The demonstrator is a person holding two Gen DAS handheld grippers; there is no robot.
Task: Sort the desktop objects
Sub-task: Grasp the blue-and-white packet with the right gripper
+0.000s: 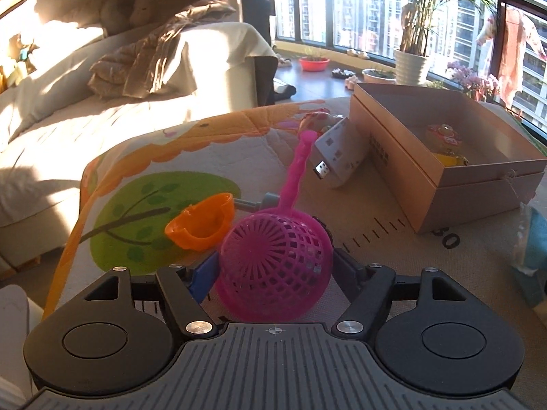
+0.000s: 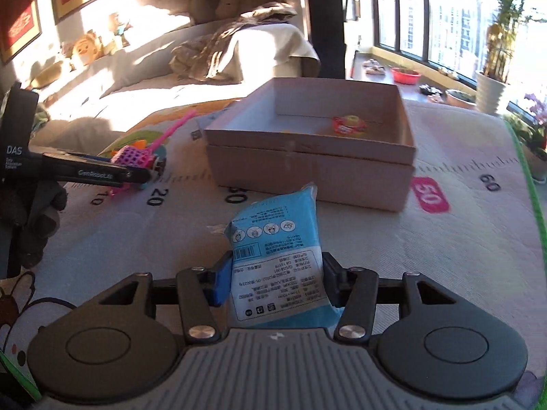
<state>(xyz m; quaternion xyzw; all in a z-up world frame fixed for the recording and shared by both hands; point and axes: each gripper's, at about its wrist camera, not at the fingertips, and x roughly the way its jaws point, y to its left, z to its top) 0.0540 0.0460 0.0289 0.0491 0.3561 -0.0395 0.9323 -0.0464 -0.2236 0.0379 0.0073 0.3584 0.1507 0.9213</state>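
Keep left gripper (image 1: 273,266) clamped on pink strainer (image 1: 273,259), right gripper (image 2: 273,280) apparently on blue wipes pack (image 2: 277,266) — carry level to cardboard box (image 2: 307,167).

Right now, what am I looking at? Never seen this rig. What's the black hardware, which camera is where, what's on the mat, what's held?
There is no robot arm: a person carries a two-finger gripper in each hand, and each has a fisheye camera looking forward along its fingers. The black hardware at the bottom of each picture is that gripper's own body.

The left wrist view shows the left gripper with its fingers on either side of a pink toy strainer; they appear closed on it. Beside it lies an orange plastic piece, and farther off a small silver box.

The right wrist view shows the right gripper closed on a blue tissue pack. Ahead on the play mat is an open cardboard box with a small toy inside.
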